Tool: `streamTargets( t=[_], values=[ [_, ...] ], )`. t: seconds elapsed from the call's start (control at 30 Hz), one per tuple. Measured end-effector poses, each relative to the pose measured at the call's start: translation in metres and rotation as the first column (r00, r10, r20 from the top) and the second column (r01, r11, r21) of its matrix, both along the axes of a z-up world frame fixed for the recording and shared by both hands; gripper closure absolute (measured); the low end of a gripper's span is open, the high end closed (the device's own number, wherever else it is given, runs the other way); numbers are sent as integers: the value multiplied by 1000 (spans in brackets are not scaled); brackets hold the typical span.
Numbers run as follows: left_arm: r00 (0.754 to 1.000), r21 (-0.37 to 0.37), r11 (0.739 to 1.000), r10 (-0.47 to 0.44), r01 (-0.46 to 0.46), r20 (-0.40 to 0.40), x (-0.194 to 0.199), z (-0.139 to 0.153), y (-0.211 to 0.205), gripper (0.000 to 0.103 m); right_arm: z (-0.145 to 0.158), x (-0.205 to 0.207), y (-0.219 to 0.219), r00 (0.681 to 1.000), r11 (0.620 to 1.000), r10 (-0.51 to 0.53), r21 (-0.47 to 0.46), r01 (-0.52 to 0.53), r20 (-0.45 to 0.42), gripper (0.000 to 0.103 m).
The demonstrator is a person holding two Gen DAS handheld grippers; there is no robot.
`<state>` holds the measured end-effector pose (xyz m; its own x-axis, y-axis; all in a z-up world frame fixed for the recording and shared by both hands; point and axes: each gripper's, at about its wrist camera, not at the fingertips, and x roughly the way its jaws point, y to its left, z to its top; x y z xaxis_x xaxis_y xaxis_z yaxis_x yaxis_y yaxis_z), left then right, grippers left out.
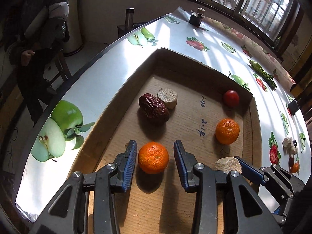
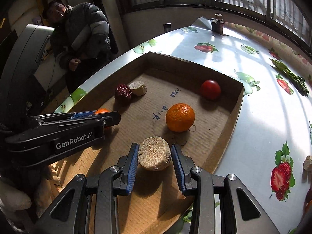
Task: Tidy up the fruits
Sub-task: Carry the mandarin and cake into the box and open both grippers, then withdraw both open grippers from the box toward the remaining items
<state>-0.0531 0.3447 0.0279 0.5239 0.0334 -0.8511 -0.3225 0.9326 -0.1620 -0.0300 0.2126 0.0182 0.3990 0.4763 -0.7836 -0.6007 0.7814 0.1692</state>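
A shallow cardboard tray [image 1: 109,105] lies on a worktop [image 1: 93,89] covered with a cloth printed with apples and strawberries.

The left hand-held gripper [image 1: 154,154] sits low over the near part of the tray with its jaws spread wide. An orange [image 1: 153,157] rests on the tray floor between the blue pads [image 1: 129,161], with a gap on each side, so nothing is gripped.

The right hand-held gripper [image 2: 155,157] has a round tan cake [image 2: 154,153] between its jaws. The left pad touches the cake's edge; whether the right pad touches it, and whether the cake is pinched, I cannot tell. It is just above or on the tray floor near the front edge.

Further in, a second orange [image 2: 180,117] sits near the middle of the tray beside blue handwriting. A red tomato [image 2: 210,89] lies near the far right corner. A wrinkled red date [image 1: 153,108] touches another tan cake [image 1: 167,98] toward the far left.

Outside the tray, on the right of the worktop, a few small pieces of food [image 1: 291,148] lie together. A dark jar [image 2: 217,25] stands at the far end. A person in a padded jacket [image 2: 81,29] sits beyond the worktop's left edge.
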Motion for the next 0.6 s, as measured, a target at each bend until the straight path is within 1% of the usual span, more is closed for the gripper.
streamTargets(
  t=[0.07,0.13,0.2,0.23,0.27,0.3,0.37,0.4,0.47,0.53,0.6],
  values=[
    [1000,-1,1000,14,-14,21,-4,4,1,59,0,0,1,1000,1000,-1,2,1,1,65],
    [999,-26,999,28,-27,42,-9,9,3,57,2,-1,1,1000,1000,1,8,-1,8,63],
    [997,-47,998,41,-39,63,-14,16,4,56,8,-5,-2,999,1000,-6,15,6,31,54],
    [996,-51,998,49,-45,77,-17,21,4,54,12,-7,-5,999,1000,-10,25,9,43,50],
    [994,-52,997,56,-52,93,-21,25,3,50,15,-9,-7,999,999,-14,31,12,52,49],
    [992,-51,997,63,-58,110,-26,31,2,48,19,-11,-11,998,999,-19,38,17,59,49],
    [987,-48,997,74,-68,143,-35,41,-1,37,28,-17,-19,997,998,-35,57,30,75,49],
    [984,-45,996,78,-72,159,-40,47,-3,34,32,-19,-25,996,997,-44,68,38,80,49],
    [978,-35,997,80,-75,190,-49,55,-9,22,39,-24,-36,994,994,-67,88,59,85,49],
    [974,-41,998,65,-57,215,-56,61,-18,19,46,-30,-51,991,990,-100,111,89,91,49],
    [973,-63,998,37,-23,226,-61,64,-29,19,52,-35,-68,986,983,-138,135,124,96,49]
  ],
)
